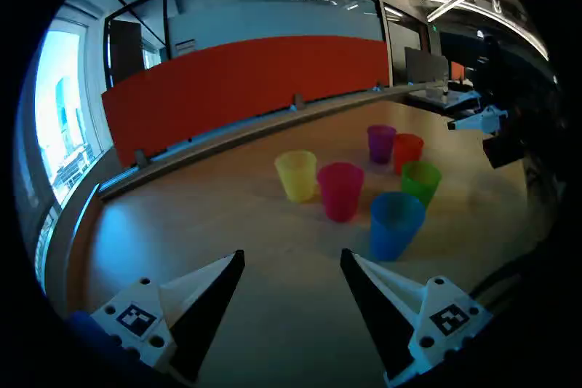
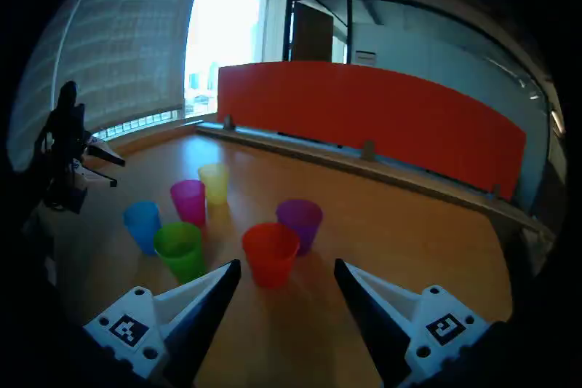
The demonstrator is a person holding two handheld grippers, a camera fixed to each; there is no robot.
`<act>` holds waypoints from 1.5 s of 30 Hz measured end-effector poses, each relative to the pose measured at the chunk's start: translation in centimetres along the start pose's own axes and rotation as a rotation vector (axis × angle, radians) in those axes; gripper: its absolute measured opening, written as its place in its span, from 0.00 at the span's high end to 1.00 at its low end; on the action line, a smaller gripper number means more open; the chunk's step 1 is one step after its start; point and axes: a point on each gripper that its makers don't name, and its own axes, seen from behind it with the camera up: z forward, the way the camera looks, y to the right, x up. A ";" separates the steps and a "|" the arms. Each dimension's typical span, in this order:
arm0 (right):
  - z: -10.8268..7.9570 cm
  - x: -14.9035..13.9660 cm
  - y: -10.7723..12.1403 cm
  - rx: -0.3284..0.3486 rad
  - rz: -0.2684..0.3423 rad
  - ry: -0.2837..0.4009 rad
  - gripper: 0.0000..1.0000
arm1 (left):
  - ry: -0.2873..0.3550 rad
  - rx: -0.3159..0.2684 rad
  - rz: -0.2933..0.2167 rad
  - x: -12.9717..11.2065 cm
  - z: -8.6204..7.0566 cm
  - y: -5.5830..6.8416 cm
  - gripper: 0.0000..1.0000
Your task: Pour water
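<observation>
Jaws wide apart on the left gripper (image 1: 292,252), clamped on nothing, white fingers with black inner faces pointing across a wooden table (image 1: 240,301). Same on the right gripper (image 2: 286,263): spread open, empty, held above the tabletop.

Ahead of both, six translucent plastic cups, upright in a loose cluster on the table, well clear of either gripper.

From the left gripper view:
- yellow cup (image 1: 296,175) at the left
- pink cup (image 1: 340,191) just beside it
- blue cup (image 1: 396,226) nearest
- green cup (image 1: 420,182) behind the blue
- orange-red cup (image 1: 407,152) and purple cup (image 1: 381,143) farthest back, side by side

From the right gripper view, the same cluster from the opposite side: orange-red nearest, just ahead of the gap between the fingers, purple close behind it, green and blue off to the left. (Water inside any of them: cannot tell.)

Along the far edge of the table, a long orange partition (image 1: 247,82), with glass walls beyond and a bright window (image 2: 225,46).
</observation>
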 end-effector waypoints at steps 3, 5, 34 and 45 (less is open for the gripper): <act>0.0 0.3 1.5 -0.077 0.027 0.021 0.00 | 0.055 0.058 -0.043 1.4 -0.4 -1.3 0.02; -0.1 0.4 2.5 -0.131 0.053 0.037 0.00 | 0.094 0.097 -0.076 2.3 -0.7 -2.1 0.02; -3.0 2.5 7.5 -0.472 0.285 0.284 0.01 | 0.385 0.351 -0.309 6.6 -2.8 -6.0 0.02; -4.1 3.0 7.6 -0.529 0.251 0.359 0.01 | 0.429 0.404 -0.319 6.3 -2.3 -6.1 0.02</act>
